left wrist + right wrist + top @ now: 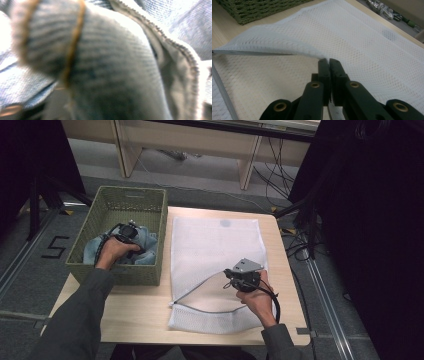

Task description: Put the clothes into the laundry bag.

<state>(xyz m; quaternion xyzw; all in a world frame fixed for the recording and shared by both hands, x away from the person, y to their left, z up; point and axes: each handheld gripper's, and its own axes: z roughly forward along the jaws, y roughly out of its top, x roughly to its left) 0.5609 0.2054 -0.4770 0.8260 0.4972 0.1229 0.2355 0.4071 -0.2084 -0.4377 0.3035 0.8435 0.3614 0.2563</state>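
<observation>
A white mesh laundry bag [215, 245] lies flat on the wooden table [130, 312], its zipped mouth [212, 308] gaping toward the near edge. My right gripper [234, 273] is shut on the upper layer of the bag's mouth and holds it lifted. In the right gripper view the jaws [329, 61] pinch that mesh edge [274, 42]. My left gripper [131, 231] is down in the green woven basket [132, 193], pushed into blue denim clothing [149, 242]. A bunched denim fold [107, 70] with an orange seam covers its jaws.
The basket stands on the table's left side, close beside the bag; its corner [257, 10] is behind the mesh in the right gripper view. A bare strip of table lies in front of the basket. Cables and dark stands [300, 210] crowd the floor at the right.
</observation>
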